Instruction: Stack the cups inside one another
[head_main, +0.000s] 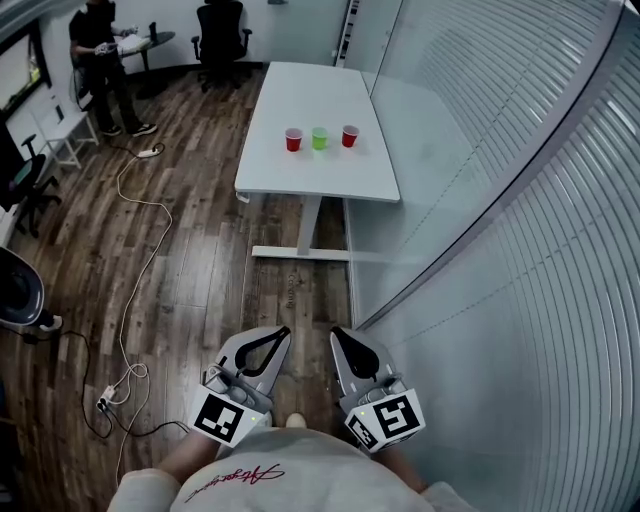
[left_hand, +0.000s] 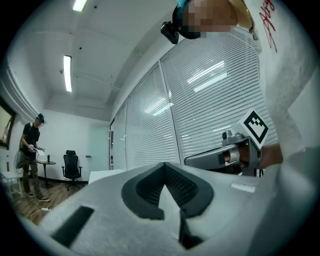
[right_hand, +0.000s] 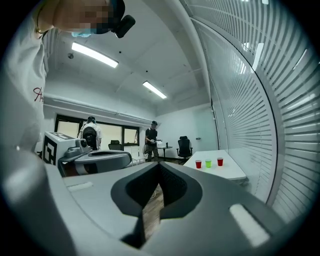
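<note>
Likely light and crushable, the cups (head_main: 319, 138) want a gentle rim pinch; left tool (head_main: 281, 334) and right tool (head_main: 339, 334) sit closed, empty.

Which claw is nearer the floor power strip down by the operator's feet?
Left. The left claw is held above the floor, just right of the power strip in the head view. The right claw sits farther right, beyond the left one. Both are shut and empty.
</note>
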